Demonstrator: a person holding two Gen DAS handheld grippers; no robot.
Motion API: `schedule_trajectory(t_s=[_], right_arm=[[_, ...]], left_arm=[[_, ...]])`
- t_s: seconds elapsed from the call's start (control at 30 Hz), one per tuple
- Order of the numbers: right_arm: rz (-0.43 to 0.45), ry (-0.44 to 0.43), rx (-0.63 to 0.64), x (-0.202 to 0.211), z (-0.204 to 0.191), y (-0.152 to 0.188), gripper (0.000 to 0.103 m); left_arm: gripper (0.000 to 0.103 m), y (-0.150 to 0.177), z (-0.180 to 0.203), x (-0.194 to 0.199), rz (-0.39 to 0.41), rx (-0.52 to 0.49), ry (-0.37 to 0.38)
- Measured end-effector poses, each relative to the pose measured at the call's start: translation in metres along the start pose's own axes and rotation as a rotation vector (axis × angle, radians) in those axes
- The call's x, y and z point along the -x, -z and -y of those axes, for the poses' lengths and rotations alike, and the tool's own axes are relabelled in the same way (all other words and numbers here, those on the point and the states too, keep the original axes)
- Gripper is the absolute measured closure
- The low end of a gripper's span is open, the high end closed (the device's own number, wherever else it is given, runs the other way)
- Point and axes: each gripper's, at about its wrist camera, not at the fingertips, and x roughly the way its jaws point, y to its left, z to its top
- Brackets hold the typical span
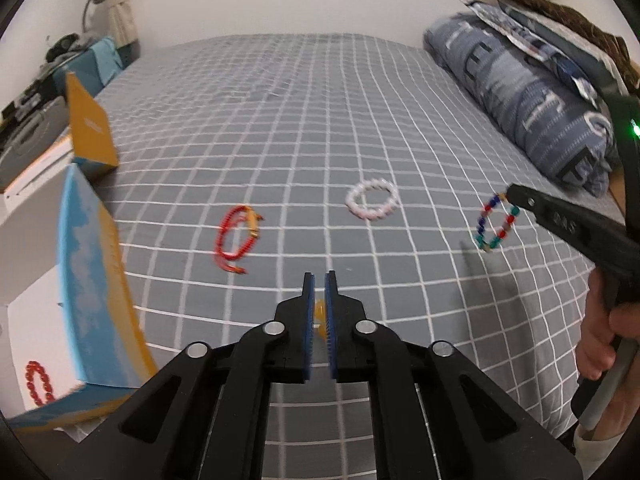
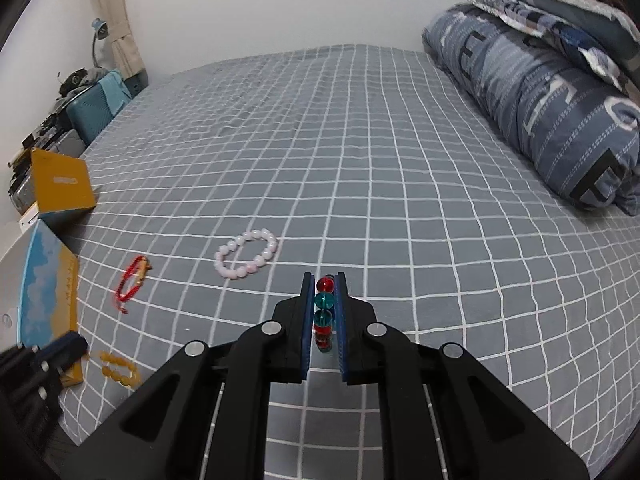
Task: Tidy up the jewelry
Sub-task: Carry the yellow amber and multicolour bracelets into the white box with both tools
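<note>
Right tool [image 2: 324, 280] clamping multicolour bracelet [image 2: 324, 312], left tool [image 1: 319, 278] pinching amber bracelet [image 1: 320, 316]

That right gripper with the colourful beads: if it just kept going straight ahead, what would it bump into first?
Probably nothing but the bedsheet. The right gripper, shut on the bead bracelet, points over bare sheet; the pink bracelet lies left of its line. Depth is hard to judge.

Checked bed [image 2: 360, 152] carries pink bracelet [image 2: 247, 254], red bracelet [image 2: 133, 283].

Right claw [image 2: 324, 280] grips a multicolored bead bracelet [image 2: 324, 312] above the checked bedsheet [image 2: 400, 200].
</note>
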Motion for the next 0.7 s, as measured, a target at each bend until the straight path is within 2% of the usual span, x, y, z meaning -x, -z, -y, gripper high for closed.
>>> schedule_trajectory(t_s=[0.2, 0.37, 0.43, 0.5, 0.63, 0.7], right_arm=[[0.031, -0.025, 0.041, 0.020, -0.026, -0.001, 0.094], [0.050, -0.034, 0.065, 0.030, -0.045, -0.003, 0.094], [0.046, -0.031, 0.075, 0.028, -0.049, -0.002, 0.094], [0.036, -0.027, 0.078, 0.023, -0.051, 0.000, 0.094], [0.014, -0.016, 0.082, 0.013, -0.051, 0.004, 0.094], [0.008, -0.014, 0.079, 0.009, -0.048, 0.005, 0.094]], left_arm=[[0.099, -0.006, -0.024, 0.025, 0.034, 0.031, -0.011], [0.098, -0.003, -0.028, 0.020, 0.016, 0.027, 0.014], [0.090, 0.002, -0.026, 0.004, -0.029, 0.028, 0.026], [0.069, 0.007, -0.024, -0.011, -0.062, 0.017, 0.031], [0.064, 0.019, -0.016, -0.040, -0.120, -0.010, 0.032], [0.057, 0.024, -0.011, -0.051, -0.144, -0.020, 0.041]])
